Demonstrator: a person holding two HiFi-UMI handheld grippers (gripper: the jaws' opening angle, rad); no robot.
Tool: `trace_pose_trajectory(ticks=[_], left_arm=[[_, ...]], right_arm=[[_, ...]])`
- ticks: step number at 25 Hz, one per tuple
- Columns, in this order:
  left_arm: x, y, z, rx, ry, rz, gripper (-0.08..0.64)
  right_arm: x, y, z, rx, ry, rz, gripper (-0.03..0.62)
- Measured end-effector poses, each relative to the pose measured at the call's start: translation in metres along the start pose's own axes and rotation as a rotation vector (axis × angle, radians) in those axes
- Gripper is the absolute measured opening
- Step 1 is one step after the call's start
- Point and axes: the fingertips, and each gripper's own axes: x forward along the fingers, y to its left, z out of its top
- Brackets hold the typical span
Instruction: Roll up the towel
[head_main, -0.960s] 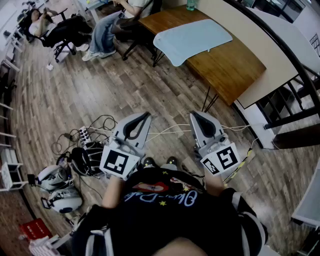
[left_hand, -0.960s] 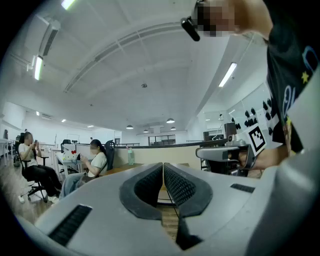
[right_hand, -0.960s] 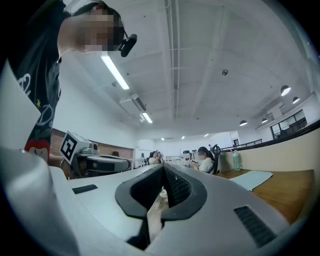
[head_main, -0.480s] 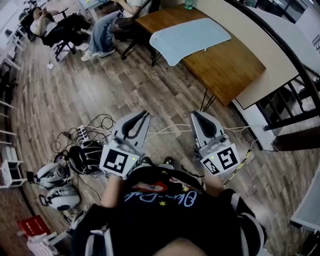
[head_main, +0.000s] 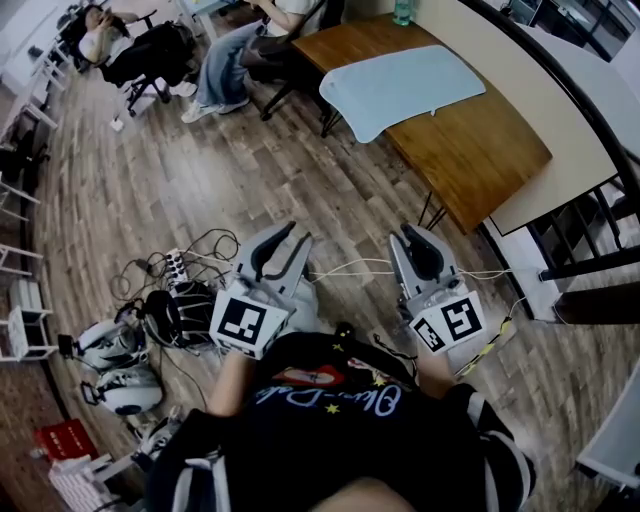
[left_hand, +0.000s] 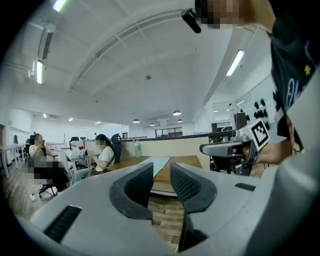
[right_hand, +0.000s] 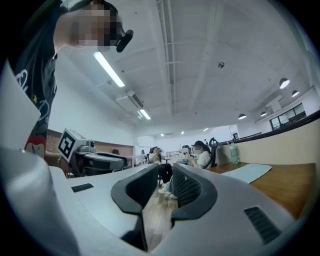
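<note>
Left tongs (head_main: 293, 238) and right tongs (head_main: 413, 236) have just been opening, slightly apart and empty, well short of the towel (head_main: 405, 88) lying flat on the surface (head_main: 480, 150), probably readying for its edge

The towel (head_main: 405, 88) lies on the table (head_main: 490, 160), a bottle (head_main: 403, 10) behind it. A seated person (head_main: 240, 45) is left of the table; cables (head_main: 190, 262) lie on the floor (head_main: 330, 190) nearer.

Open office: wooden desk (head_main: 480, 150), swivel chairs (left_hand: 116, 146), ceiling strip lights (left_hand: 235, 62).
</note>
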Motion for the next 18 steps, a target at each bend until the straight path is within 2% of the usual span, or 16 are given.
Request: trace_pose_trajectory(ticks=[1,8,13,18], left_arm=[[0.004,0.008,0.0,-0.005,-0.003,0.0,0.084],[0.057,0.076,0.002,0.012,-0.003,-0.035,0.1],[0.102,0.135,-0.014,0.029,0.058,-0.059,0.107],[0.148,0.195,-0.035,0.007,0.12,-0.109,0.114]], right_arm=[[0.008,-0.002,0.0,-0.002,0.007,-0.001,0.075],[0.071,-0.032,-0.003,-0.021,0.03,-0.053,0.078],[0.125,-0.061,-0.019,0.001,0.059,-0.101,0.078],[0.173,-0.09,-0.049,0.068,0.118,-0.181,0.078]])
